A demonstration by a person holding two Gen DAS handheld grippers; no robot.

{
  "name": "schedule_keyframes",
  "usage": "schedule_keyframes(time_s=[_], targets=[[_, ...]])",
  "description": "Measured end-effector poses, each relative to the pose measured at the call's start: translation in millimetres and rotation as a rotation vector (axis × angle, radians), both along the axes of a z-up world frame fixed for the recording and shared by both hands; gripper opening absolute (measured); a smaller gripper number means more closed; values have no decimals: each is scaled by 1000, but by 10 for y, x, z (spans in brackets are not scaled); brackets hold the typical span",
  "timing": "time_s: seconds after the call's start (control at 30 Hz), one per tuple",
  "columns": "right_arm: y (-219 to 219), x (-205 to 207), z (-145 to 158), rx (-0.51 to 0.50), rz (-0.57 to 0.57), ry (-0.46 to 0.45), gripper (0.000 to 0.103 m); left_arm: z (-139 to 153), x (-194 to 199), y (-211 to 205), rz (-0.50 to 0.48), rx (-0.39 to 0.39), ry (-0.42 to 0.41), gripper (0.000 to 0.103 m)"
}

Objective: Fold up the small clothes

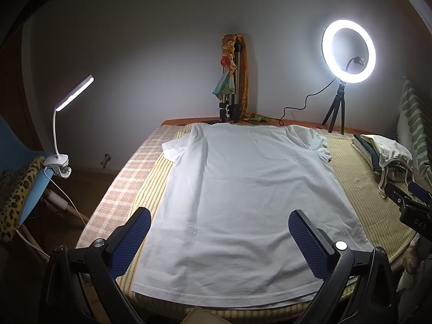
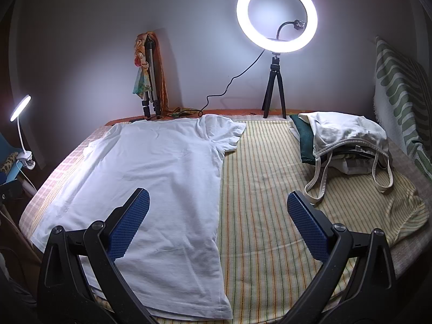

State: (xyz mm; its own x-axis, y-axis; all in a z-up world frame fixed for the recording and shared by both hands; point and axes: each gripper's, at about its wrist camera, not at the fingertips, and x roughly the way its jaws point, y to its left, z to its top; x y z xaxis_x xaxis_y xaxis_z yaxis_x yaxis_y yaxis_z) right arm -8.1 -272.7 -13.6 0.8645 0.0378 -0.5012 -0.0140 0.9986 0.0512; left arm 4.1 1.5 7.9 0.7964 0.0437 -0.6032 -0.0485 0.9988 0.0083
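A white T-shirt (image 1: pixel 243 194) lies spread flat on a striped cloth (image 1: pixel 359 178), hem toward me, collar at the far end. It also shows in the right wrist view (image 2: pixel 151 178), left of centre. My left gripper (image 1: pixel 219 216) is open and empty, hovering above the shirt's hem. My right gripper (image 2: pixel 218 198) is open and empty, above the shirt's right edge and the striped cloth (image 2: pixel 270 189). The right gripper's body shows at the right edge of the left wrist view (image 1: pixel 410 202).
A canvas bag (image 2: pixel 348 137) on dark green fabric (image 2: pixel 305 140) sits at the back right. A ring light on a tripod (image 2: pixel 275 16) and a folded tripod with cloth (image 2: pixel 149 75) stand at the far edge. A clip lamp (image 1: pixel 73 94) is on a blue chair (image 1: pixel 32 178) to the left.
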Motion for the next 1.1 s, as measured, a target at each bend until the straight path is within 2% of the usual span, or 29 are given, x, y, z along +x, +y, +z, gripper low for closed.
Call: schedule_keyframes(time_s=[1.1], targets=[[20, 12, -33, 17, 0, 6, 103, -16, 8, 30, 11, 5, 8, 103]])
